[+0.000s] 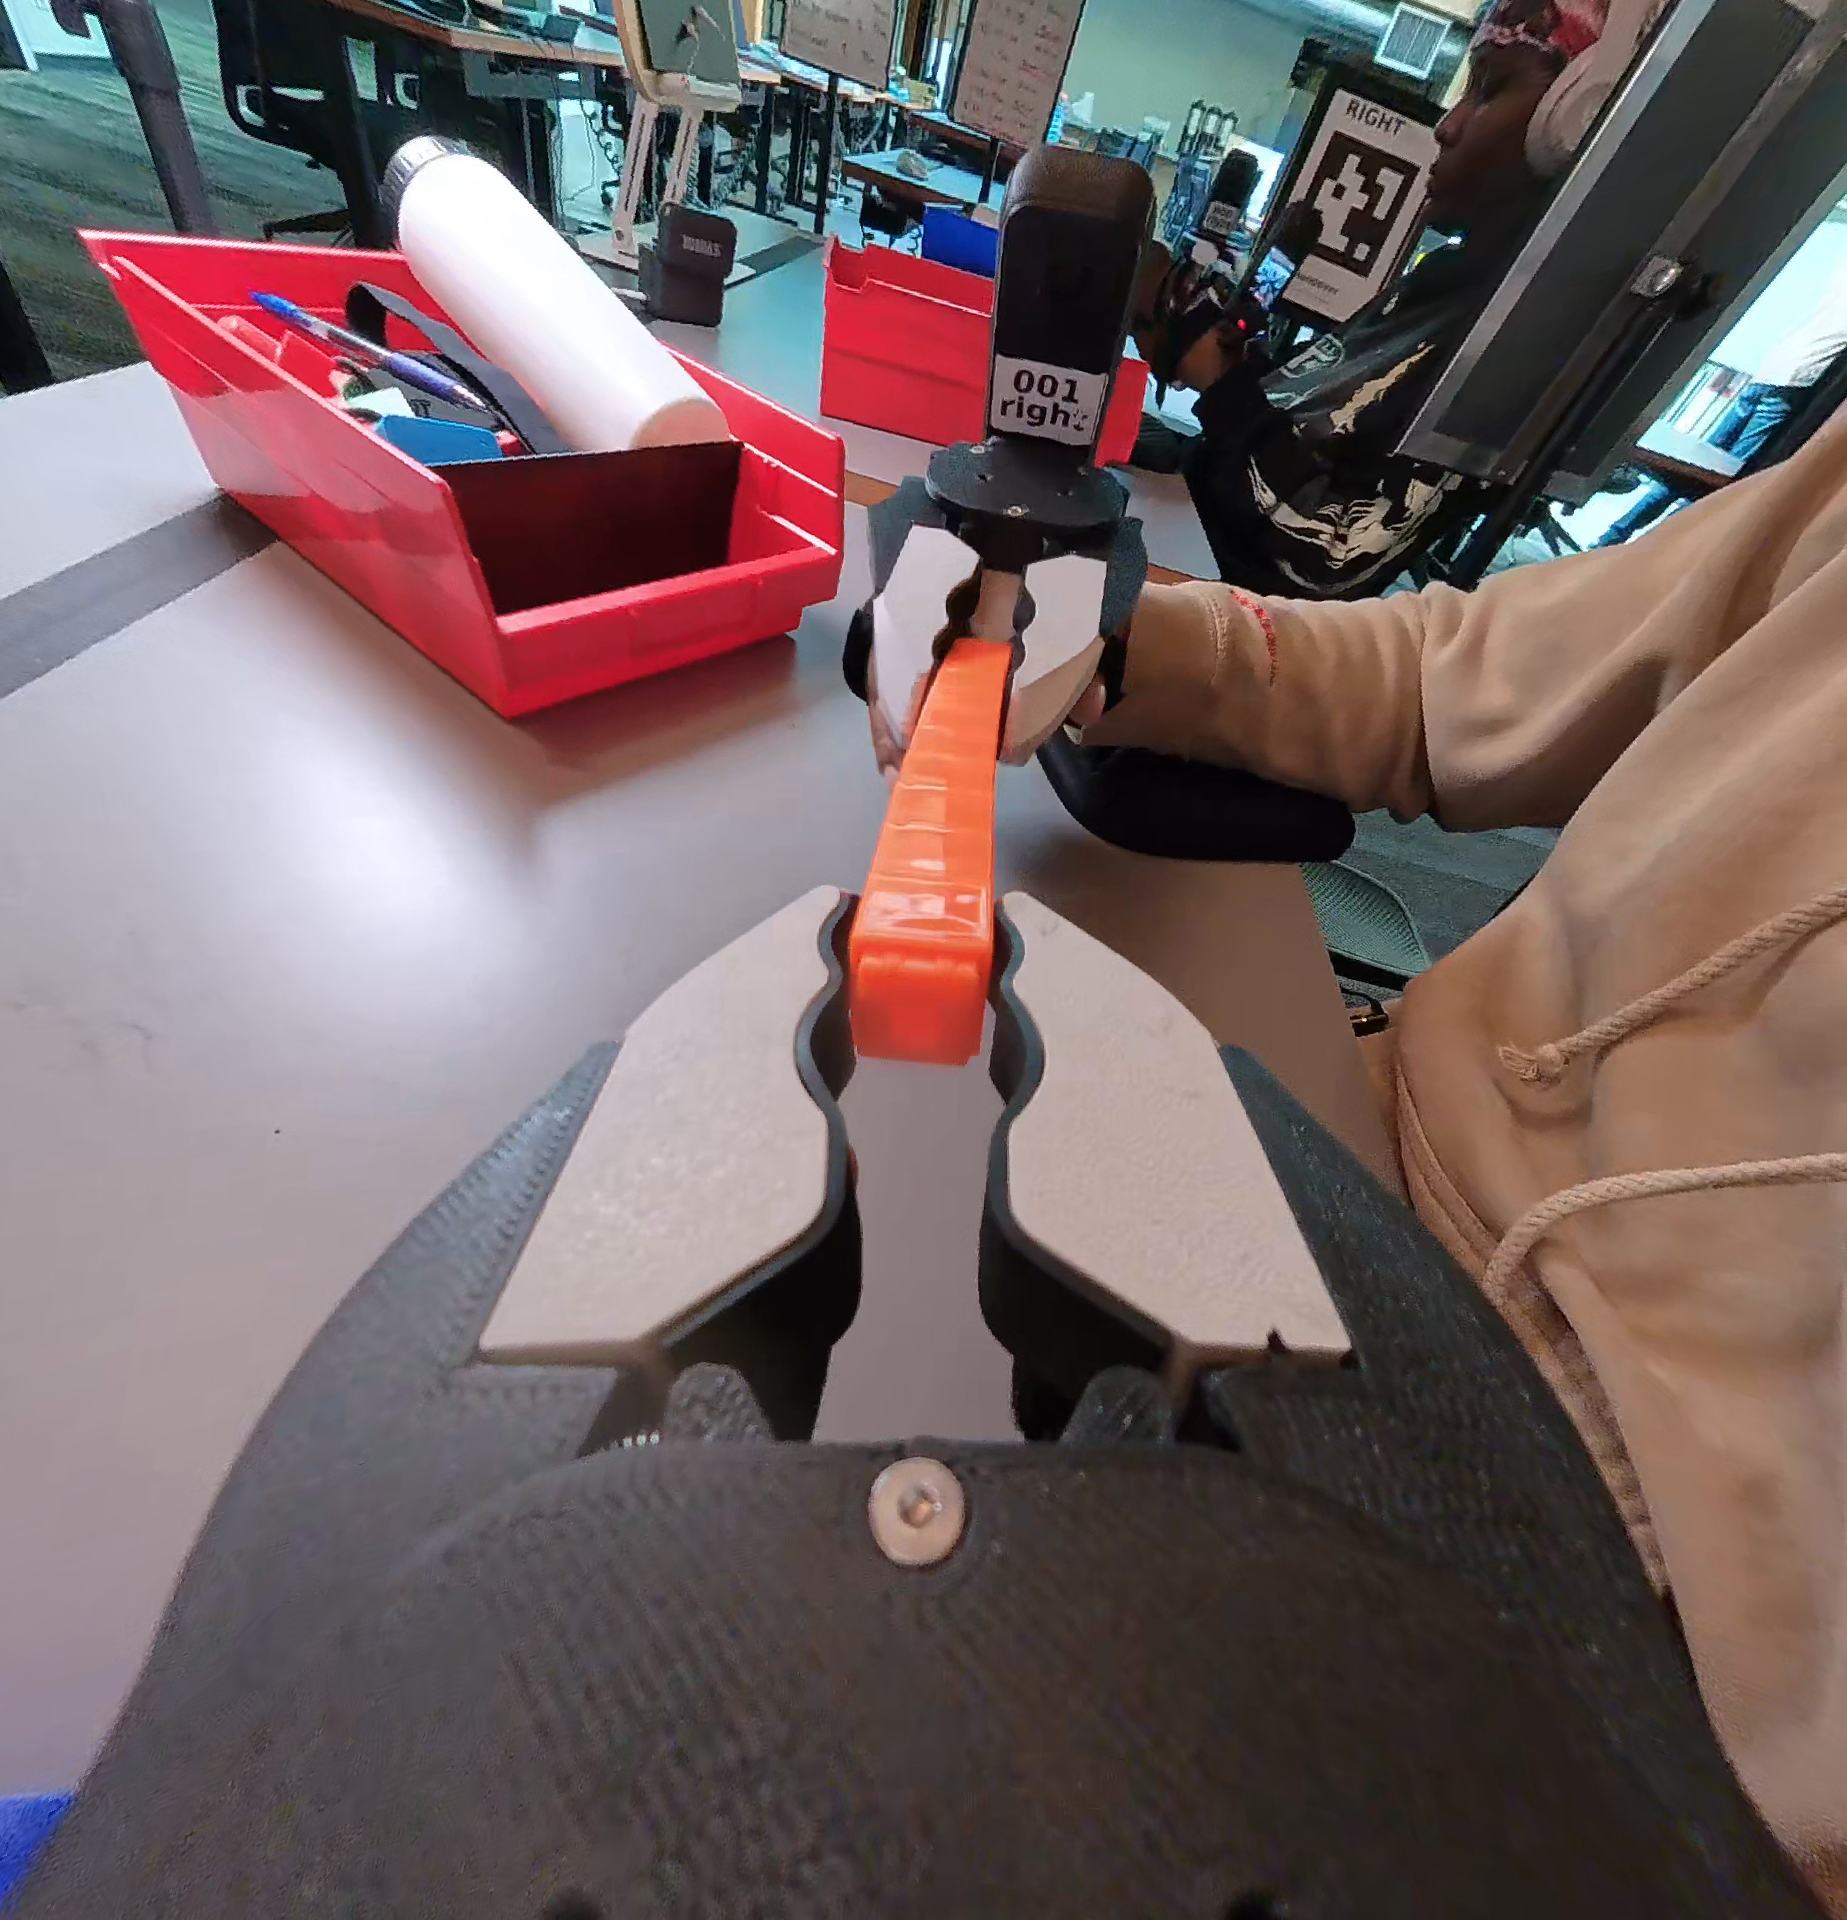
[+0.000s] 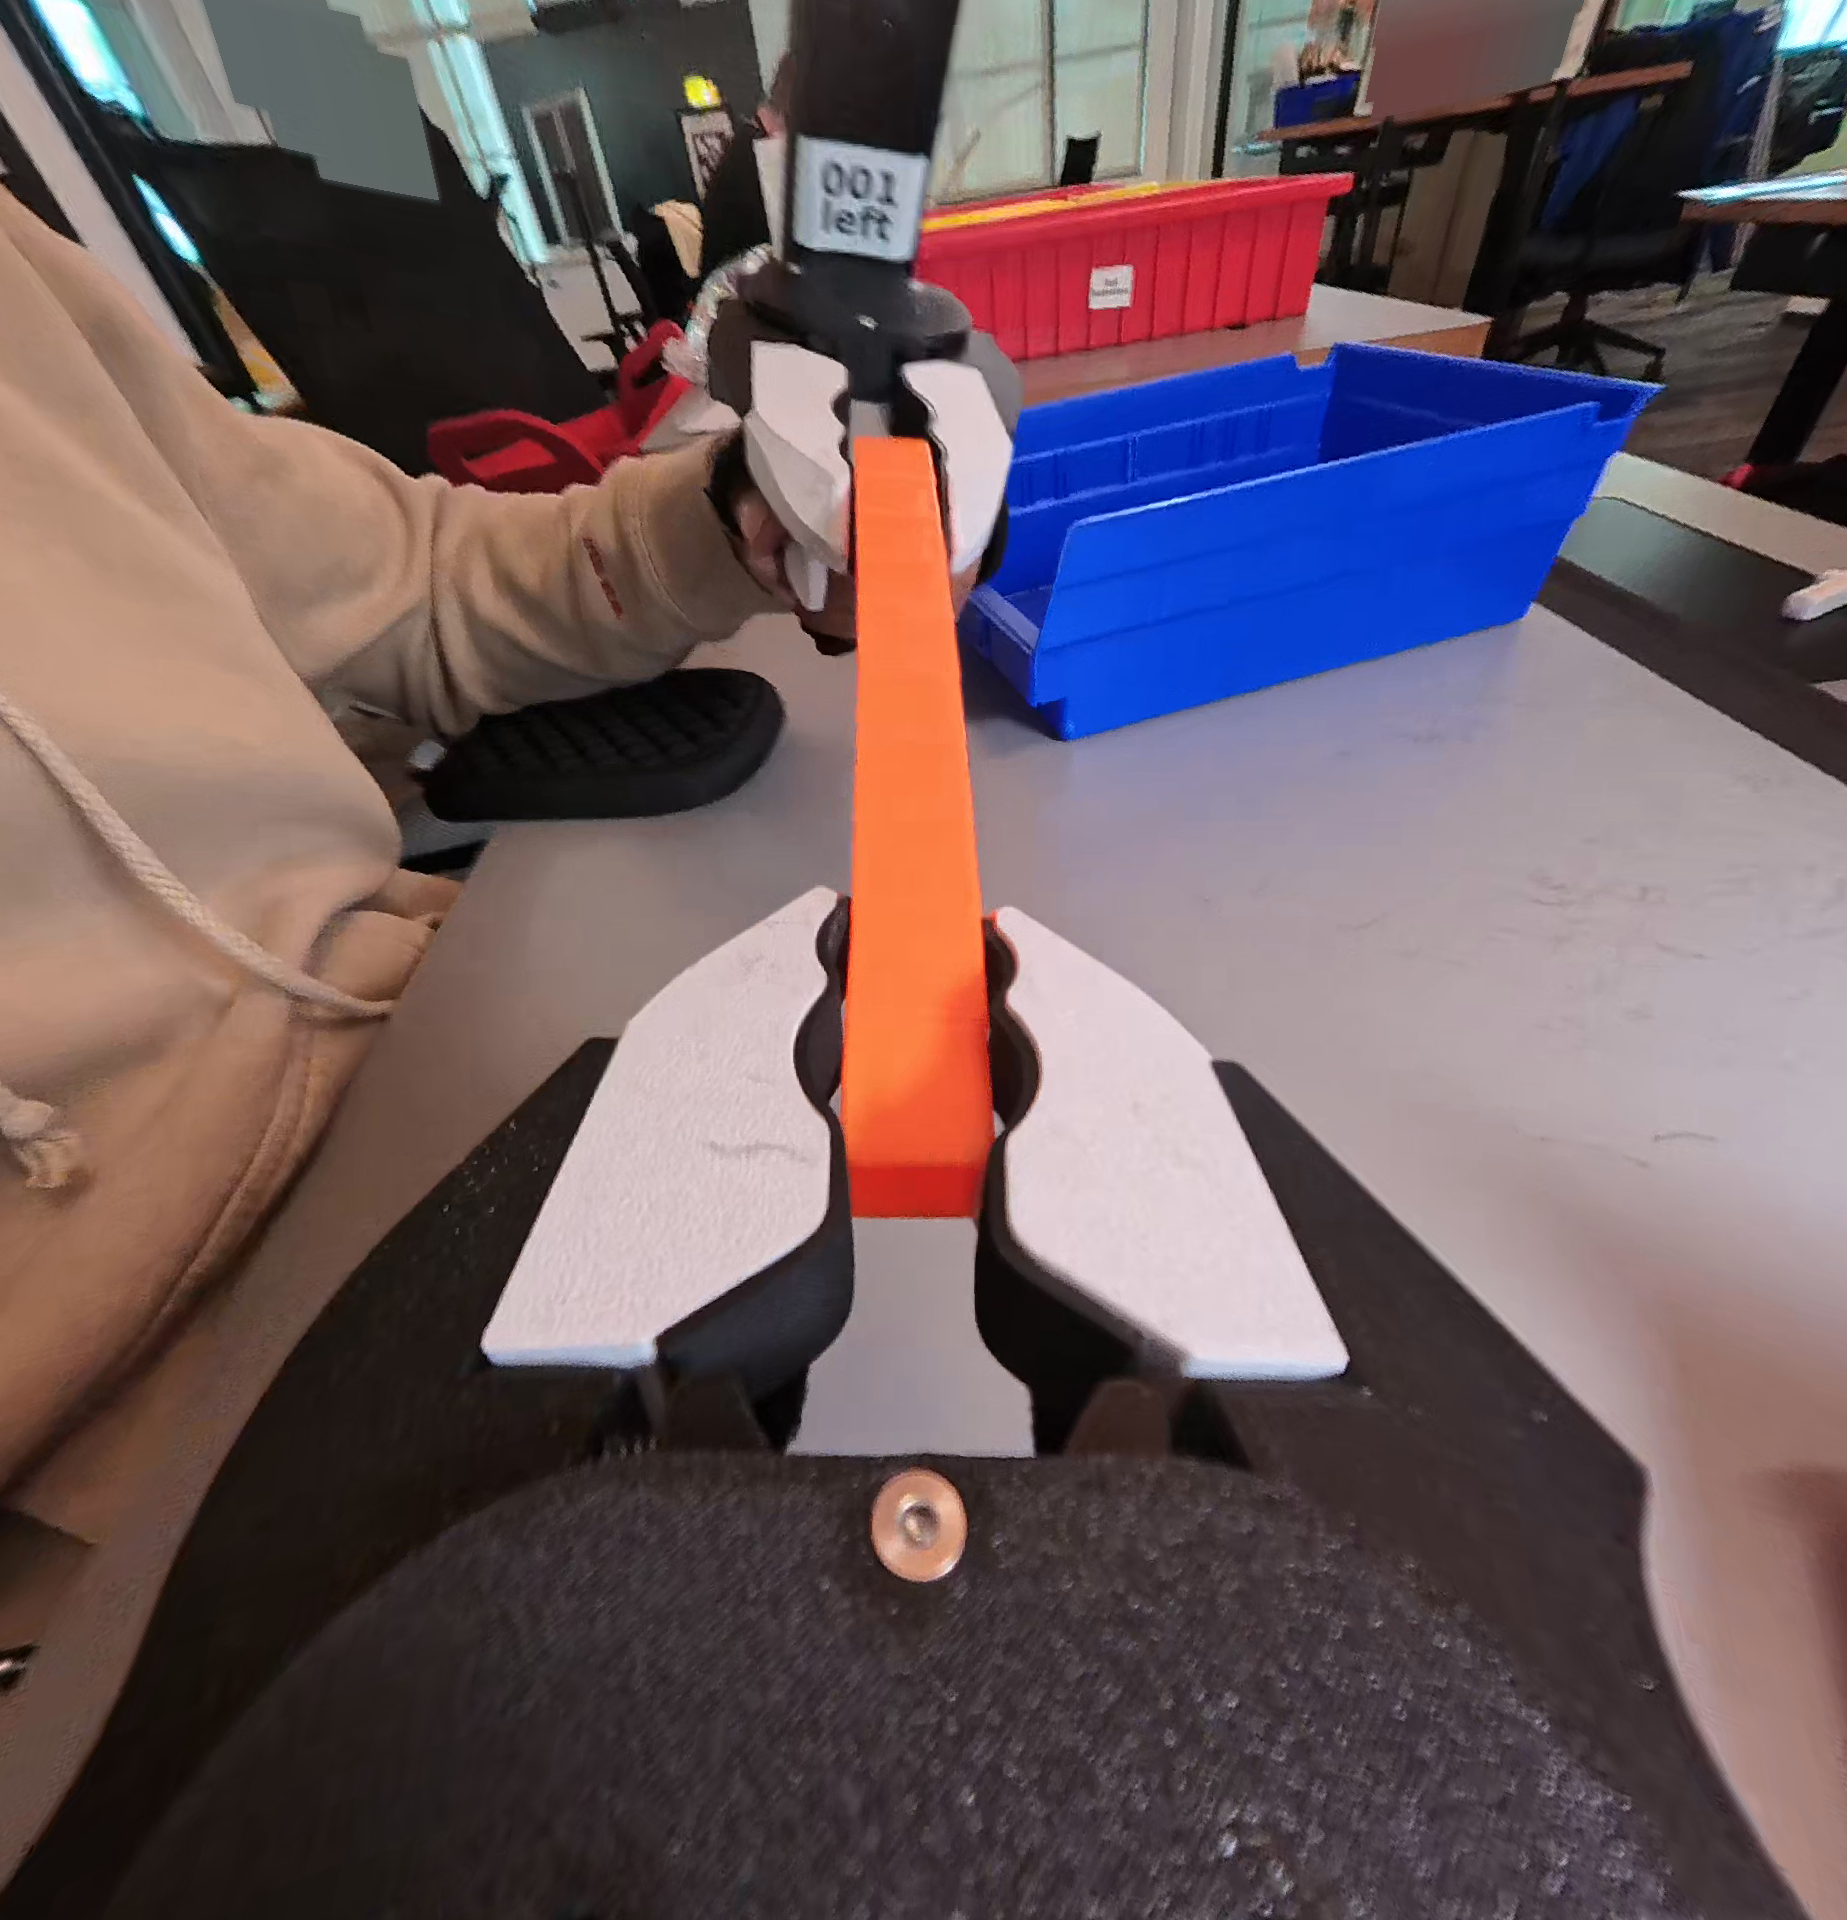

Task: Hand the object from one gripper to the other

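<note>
A long orange segmented bar (image 1: pixel 934 821) hangs level above the grey table (image 1: pixel 275 883), held at both ends. My left gripper (image 1: pixel 921 925) is shut on its near end in the left wrist view. My right gripper (image 1: pixel 966 707) faces it and is closed on the far end. In the right wrist view the bar (image 2: pixel 908 748) runs from my right gripper (image 2: pixel 917 935), whose pads press both its sides, to my left gripper (image 2: pixel 893 499), which clamps the other end.
A red bin (image 1: pixel 638 623) with a white bottle (image 1: pixel 545 301) and pens stands at the left, a second red bin (image 1: pixel 898 322) behind it. An open blue bin (image 2: pixel 1293 561) sits on the table's other side. A black armrest (image 2: pixel 607 743) and beige sleeves (image 2: pixel 431 540) lie alongside. The grippers' ends are close to 11 cm from one another.
</note>
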### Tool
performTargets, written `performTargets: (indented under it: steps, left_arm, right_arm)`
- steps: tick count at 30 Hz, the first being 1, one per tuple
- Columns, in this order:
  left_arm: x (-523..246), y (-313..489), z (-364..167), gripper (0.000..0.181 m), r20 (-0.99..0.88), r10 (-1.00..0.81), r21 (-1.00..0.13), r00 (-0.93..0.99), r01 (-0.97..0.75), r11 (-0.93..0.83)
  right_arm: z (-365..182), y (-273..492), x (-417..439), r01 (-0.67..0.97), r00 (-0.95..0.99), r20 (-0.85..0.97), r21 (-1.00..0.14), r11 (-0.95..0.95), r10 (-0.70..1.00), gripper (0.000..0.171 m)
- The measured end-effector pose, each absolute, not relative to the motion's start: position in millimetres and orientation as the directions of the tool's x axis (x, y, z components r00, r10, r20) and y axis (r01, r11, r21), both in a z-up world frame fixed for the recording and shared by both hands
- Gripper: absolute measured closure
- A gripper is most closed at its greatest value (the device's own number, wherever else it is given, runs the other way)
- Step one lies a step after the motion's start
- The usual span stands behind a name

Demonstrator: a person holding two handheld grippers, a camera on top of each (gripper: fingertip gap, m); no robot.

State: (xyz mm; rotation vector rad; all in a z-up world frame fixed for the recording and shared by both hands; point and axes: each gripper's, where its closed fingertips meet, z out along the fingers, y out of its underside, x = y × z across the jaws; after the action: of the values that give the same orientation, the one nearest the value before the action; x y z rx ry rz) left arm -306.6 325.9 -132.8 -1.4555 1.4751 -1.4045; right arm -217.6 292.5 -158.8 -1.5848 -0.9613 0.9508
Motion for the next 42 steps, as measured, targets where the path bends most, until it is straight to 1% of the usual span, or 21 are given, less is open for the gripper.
performTargets:
  steps: [1, 3, 4, 6, 11, 14, 16, 17, 18, 19, 20, 22, 23, 25, 26, 27, 28, 30, 32, 36, 42]
  left_arm:
    - [-306, 327, -131, 0.158, 0.233, -0.954, -0.943, -0.191, -0.285, -0.173]
    - [-306, 326, -128, 0.158, 0.214, -0.959, -0.944, -0.188, -0.291, -0.154]
    - [-307, 324, -127, 0.158, 0.197, -0.962, -0.944, -0.189, -0.302, -0.134]
    - [-308, 320, -122, 0.158, 0.177, -0.965, -0.942, -0.192, -0.319, -0.109]
    - [-293, 309, -103, 0.158, 0.110, -0.965, -0.914, -0.238, -0.406, -0.004]
    - [-275, 306, -68, 0.159, 0.024, -0.968, -0.922, -0.250, -0.380, 0.075]
    - [-262, 308, -34, 0.159, -0.012, -0.970, -0.951, -0.242, -0.297, 0.086]
    - [-257, 310, -20, 0.159, -0.023, -0.972, -0.961, -0.236, -0.261, 0.086]
    - [-252, 314, -9, 0.159, -0.032, -0.975, -0.968, -0.219, -0.236, 0.085]
    - [-249, 317, -1, 0.159, -0.036, -0.978, -0.972, -0.206, -0.218, 0.082]
    - [-247, 319, 4, 0.159, -0.033, -0.978, -0.976, -0.207, -0.205, 0.076]
    - [-245, 320, 11, 0.159, -0.009, -0.978, -0.983, -0.210, -0.178, 0.048]
    - [-244, 319, 13, 0.159, -0.001, -0.976, -0.985, -0.217, -0.166, 0.038]
    - [-241, 318, 10, 0.159, 0.007, -0.974, -0.989, -0.224, -0.148, 0.027]
    - [-240, 320, 11, 0.156, 0.014, -0.977, -0.994, -0.211, -0.113, 0.010]
    - [-240, 325, 13, 0.140, 0.020, -0.983, -0.998, -0.182, -0.059, -0.009]
    - [-242, 330, 11, 0.131, 0.023, -0.986, -0.999, -0.166, -0.026, -0.019]
    - [-245, 329, -9, 0.131, 0.070, -0.971, -0.997, -0.229, -0.051, -0.060]
    - [-242, 325, -39, 0.132, 0.143, -0.946, -0.985, -0.291, -0.131, -0.109]
    - [-219, 317, -84, 0.139, 0.151, -0.943, -0.973, -0.297, -0.212, -0.089]
    - [-205, 315, -97, 0.144, 0.176, -0.943, -0.972, -0.284, -0.204, -0.120]
  right_arm:
    - [-161, 296, -218, 0.147, 0.383, -0.099, -0.975, -0.166, 0.919, 0.148]
    - [-169, 305, -213, 0.266, 0.436, -0.010, -0.954, -0.139, 0.900, 0.141]
    - [-170, 306, -209, 0.321, 0.454, 0.049, -0.941, -0.112, 0.890, 0.133]
    - [-166, 305, -202, 0.387, 0.468, 0.106, -0.917, -0.096, 0.878, 0.125]
    - [-153, 301, -234, 0.539, 0.379, 0.267, -0.842, 0.023, 0.886, 0.123]
    - [-138, 305, -259, 0.556, 0.308, 0.294, -0.827, 0.080, 0.905, 0.140]
    - [-120, 314, -272, 0.498, 0.297, 0.291, -0.860, 0.113, 0.910, 0.159]
    - [-103, 320, -278, 0.418, 0.317, 0.272, -0.900, 0.123, 0.909, 0.160]
    - [-85, 327, -281, 0.328, 0.348, 0.237, -0.937, 0.120, 0.907, 0.151]
    - [-73, 332, -281, 0.279, 0.359, 0.207, -0.954, 0.107, 0.910, 0.135]
    - [-68, 335, -281, 0.275, 0.363, 0.194, -0.957, 0.094, 0.911, 0.122]
    - [-69, 338, -279, 0.313, 0.367, 0.210, -0.945, 0.092, 0.906, 0.114]
    - [-72, 339, -279, 0.321, 0.374, 0.221, -0.942, 0.097, 0.901, 0.117]
    - [-81, 336, -282, 0.315, 0.354, 0.203, -0.945, 0.088, 0.913, 0.146]
    - [-82, 336, -283, 0.300, 0.352, 0.176, -0.952, 0.067, 0.919, 0.147]
    - [-80, 336, -280, 0.278, 0.346, 0.150, -0.959, 0.051, 0.926, 0.148]
    - [-72, 337, -274, 0.236, 0.351, 0.131, -0.971, 0.047, 0.927, 0.149]
    - [-47, 341, -255, 0.126, 0.384, 0.079, -0.991, 0.033, 0.920, 0.149]
    - [-25, 346, -232, 0.036, 0.432, 0.046, -0.999, 0.034, 0.901, 0.149]
    - [-12, 345, -209, -0.030, 0.452, 0.015, -0.999, 0.032, 0.892, 0.149]
    - [-4, 338, -208, -0.116, 0.391, -0.042, -0.993, 0.004, 0.919, 0.149]
